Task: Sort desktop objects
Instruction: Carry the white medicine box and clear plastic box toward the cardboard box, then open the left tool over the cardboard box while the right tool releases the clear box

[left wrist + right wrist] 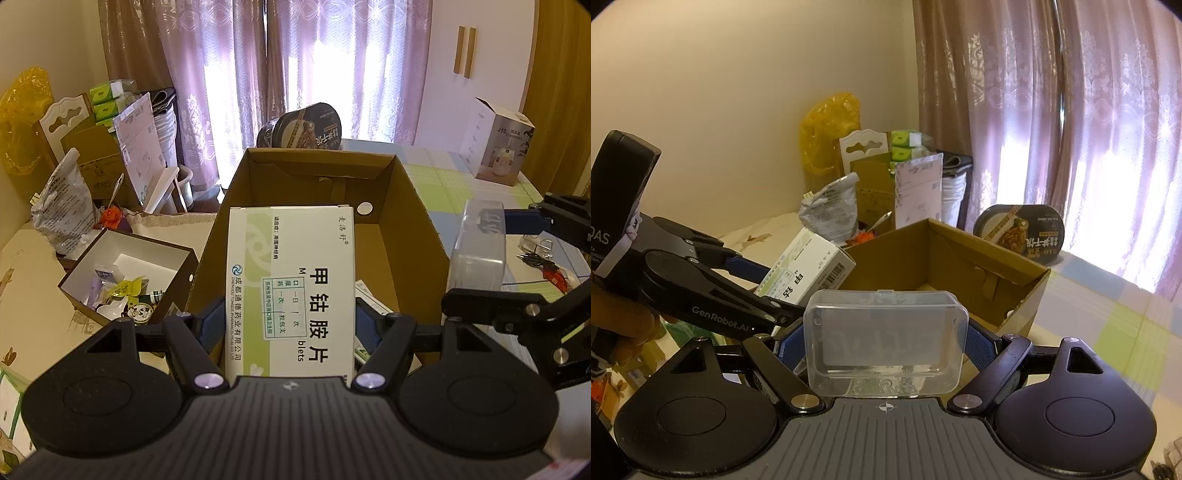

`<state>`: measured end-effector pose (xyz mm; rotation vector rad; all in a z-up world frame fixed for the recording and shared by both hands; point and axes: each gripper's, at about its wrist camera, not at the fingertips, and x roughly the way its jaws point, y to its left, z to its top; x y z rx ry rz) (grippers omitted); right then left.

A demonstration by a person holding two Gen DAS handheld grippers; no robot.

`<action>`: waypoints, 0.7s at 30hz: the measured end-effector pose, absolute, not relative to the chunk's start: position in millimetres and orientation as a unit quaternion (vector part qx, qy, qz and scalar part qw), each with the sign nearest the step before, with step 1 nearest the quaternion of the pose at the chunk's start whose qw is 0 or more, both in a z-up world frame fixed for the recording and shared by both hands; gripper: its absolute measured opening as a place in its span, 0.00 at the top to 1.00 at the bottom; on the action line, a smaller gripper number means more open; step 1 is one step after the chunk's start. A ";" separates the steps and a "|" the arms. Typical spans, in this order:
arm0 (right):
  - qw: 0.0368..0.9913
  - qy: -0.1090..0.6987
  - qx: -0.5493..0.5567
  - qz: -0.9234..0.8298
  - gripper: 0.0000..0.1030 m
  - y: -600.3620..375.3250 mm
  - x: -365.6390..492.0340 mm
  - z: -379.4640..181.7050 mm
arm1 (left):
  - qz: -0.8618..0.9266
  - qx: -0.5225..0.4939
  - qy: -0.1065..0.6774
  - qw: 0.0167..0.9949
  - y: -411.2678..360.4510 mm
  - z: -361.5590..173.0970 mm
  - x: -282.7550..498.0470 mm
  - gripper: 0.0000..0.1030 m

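My left gripper (291, 325) is shut on a white and green medicine box (291, 280), held over the near part of an open brown cardboard box (406, 206). A flat packet (369, 299) lies inside the carton under the medicine box. My right gripper (886, 343) is shut on a clear plastic case (886, 332) just short of the cardboard box (942, 251). In the left wrist view the right gripper (491, 260) and its clear plastic case (480, 243) hang to the right of the carton. The right wrist view shows the left gripper (768, 290) with the medicine box (809, 266) at the carton's left rim.
A black instant-noodle bowl (306, 127) stands behind the carton. An open brown-and-white box (129, 280) of small items sits to its left. A white product carton (498, 144) stands at the far right on the checked cloth (443, 177). Bags and boxes (92, 147) crowd the back left.
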<state>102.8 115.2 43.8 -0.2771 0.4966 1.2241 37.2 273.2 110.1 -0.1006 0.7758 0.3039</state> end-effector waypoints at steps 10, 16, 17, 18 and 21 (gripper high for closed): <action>0.784 0.223 -0.127 0.566 0.19 127.6 108.7 40.6 | 0.146 -0.049 0.379 0.912 274.6 107.4 35.4 0.35; 0.786 0.224 -0.125 0.562 0.19 132.7 112.7 39.0 | 0.145 -0.054 0.380 0.912 279.6 105.0 33.0 0.35; 0.787 0.224 -0.125 0.562 0.19 133.6 113.6 38.8 | 0.145 -0.053 0.380 0.912 279.8 104.9 32.6 0.35; 0.787 0.224 -0.124 0.561 0.19 134.4 114.5 38.8 | 0.145 -0.054 0.380 0.912 280.2 104.9 32.5 0.35; 0.789 0.225 -0.119 0.559 0.19 136.0 116.7 38.3 | 0.144 -0.055 0.380 0.912 278.6 105.3 32.9 0.35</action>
